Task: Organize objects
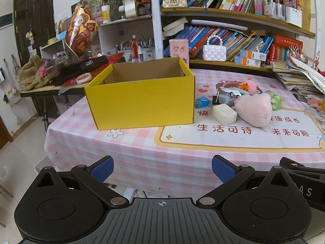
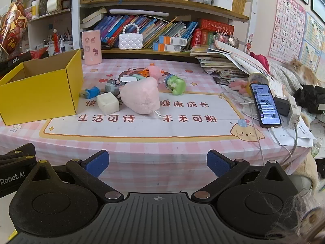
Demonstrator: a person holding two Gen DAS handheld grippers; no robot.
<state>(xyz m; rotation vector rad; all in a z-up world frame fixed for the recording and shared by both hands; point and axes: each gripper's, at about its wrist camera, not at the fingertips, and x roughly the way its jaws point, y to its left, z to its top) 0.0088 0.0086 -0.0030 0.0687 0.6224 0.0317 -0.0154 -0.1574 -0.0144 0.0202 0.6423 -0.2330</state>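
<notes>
- The left gripper hovers before the near edge of the table, its jaws spread wide with nothing between them
- The right gripper waits the same way just beside it, jaws wide apart and empty, and both point down toward the tabletop
- The yellow box stands upright on the left part of the table, its top open and, as far as can be seen, nothing inside; probably it is the place where the objects must go
- The objects lie in a loose heap just right of the box: a pink plush, a white block touching it, a blue wrapped piece near the box wall, a green toy farther right
- A phone leans at the right side, well apart from the heap
- I judge that the task is not yet begun, and the white block is an easy first pick for the right gripper
</notes>
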